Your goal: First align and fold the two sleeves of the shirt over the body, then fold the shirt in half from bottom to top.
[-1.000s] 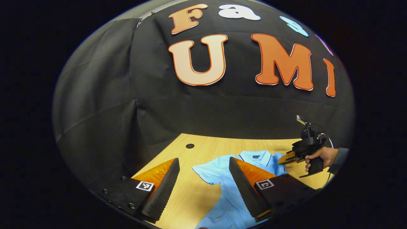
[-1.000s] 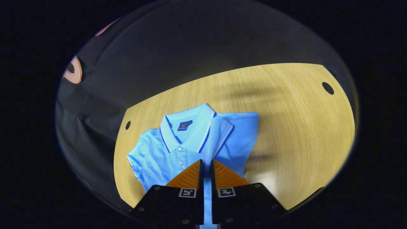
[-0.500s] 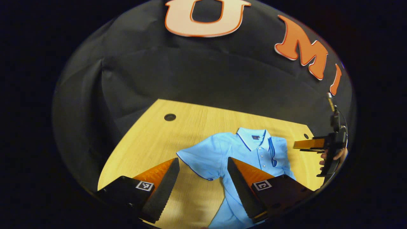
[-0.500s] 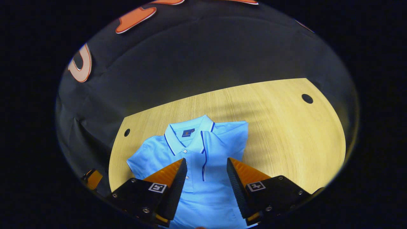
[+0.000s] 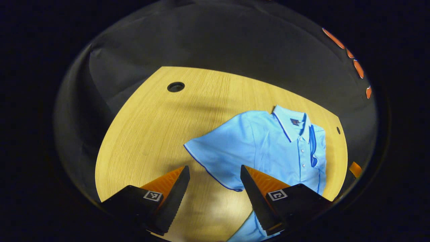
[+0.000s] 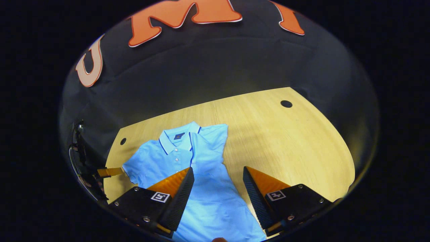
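Jaws of left gripper (image 5: pixel 214 171) apart, nothing between; we see unfolded sleeve (image 5: pixel 215 158) just past its fingertips. Jaws of right gripper (image 6: pixel 217 173) likewise apart, hovering over shirt (image 6: pixel 198 174) body. Shirt flat on table (image 6: pixel 285 144), collar (image 6: pixel 176 136) toward booth wall. We note one sleeve folded over body in right gripper view, beside placket; other sleeve spread out on wood. Left gripper also at left edge of right gripper view.

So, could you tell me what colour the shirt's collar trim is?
Dark blue piping on the light blue shirt collar; the right gripper view shows it best.
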